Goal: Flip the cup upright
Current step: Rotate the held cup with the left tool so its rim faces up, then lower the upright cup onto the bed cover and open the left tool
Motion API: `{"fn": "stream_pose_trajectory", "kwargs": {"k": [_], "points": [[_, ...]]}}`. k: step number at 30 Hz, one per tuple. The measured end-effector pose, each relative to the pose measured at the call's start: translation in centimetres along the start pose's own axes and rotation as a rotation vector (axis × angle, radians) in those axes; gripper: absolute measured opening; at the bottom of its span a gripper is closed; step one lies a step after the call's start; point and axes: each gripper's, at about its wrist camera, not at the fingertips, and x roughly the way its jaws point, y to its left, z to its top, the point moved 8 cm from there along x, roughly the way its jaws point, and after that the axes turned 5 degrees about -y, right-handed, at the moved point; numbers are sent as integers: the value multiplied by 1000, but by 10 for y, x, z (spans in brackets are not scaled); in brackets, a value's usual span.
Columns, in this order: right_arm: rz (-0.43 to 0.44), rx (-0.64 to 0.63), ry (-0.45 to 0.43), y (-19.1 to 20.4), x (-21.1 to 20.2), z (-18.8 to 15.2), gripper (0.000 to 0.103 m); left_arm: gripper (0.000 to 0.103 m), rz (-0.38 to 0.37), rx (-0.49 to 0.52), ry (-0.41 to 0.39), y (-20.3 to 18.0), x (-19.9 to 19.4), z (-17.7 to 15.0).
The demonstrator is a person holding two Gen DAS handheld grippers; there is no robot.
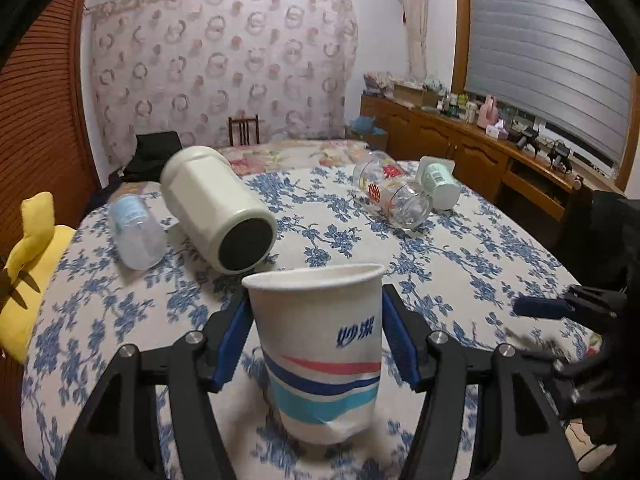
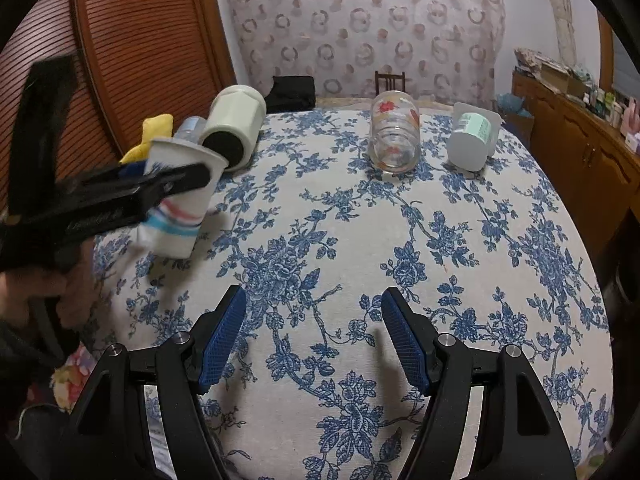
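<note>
near the left edge of the floral table (image 2: 360, 240), the paper cup (image 1: 320, 344) stands mouth-up between the pads of the left gripper (image 1: 316, 344). whether the pads pinch it or have just let go i cannot tell. the flip looks done, so next comes releasing and backing off without tipping it. the right gripper (image 2: 314, 336) hangs spread and empty over the near edge.

Our two grippers, both low over the table

Our left gripper (image 1: 316, 344) sits bottom centre of its own view, blue pads just beside the cup (image 1: 320, 344) on either side, contact unclear. Our right gripper (image 2: 314, 336) hangs bottom centre of its view, jaws spread wide with nothing between them.
</note>
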Motion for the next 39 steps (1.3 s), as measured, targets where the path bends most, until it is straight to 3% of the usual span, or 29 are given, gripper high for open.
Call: {"fn": "stream_pose_trajectory", "kwargs": {"k": [4, 10, 14, 18, 24, 31, 39], "points": [[-1, 21, 1, -4, 0, -2, 72, 63, -1, -29, -2, 2, -19, -8], [-2, 59, 4, -12, 0, -2, 72, 63, -28, -12, 24, -10, -30, -22], [-2, 54, 0, -11, -2, -2, 72, 62, -26, 11, -1, -14, -38, -29], [-3, 39, 8, -8, 0, -3, 72, 61, -13, 26, -39, -12, -29, -14], [-6, 38, 8, -7, 0, -5, 72, 61, 10, 57, 5, -8, 10, 2], [-15, 31, 5, -11, -4, -6, 72, 63, 11, 30, 15, -6, 13, 1], [-6, 16, -9, -2, -7, -1, 72, 68, 85, 21, 82, 4, 5, -19]]}}
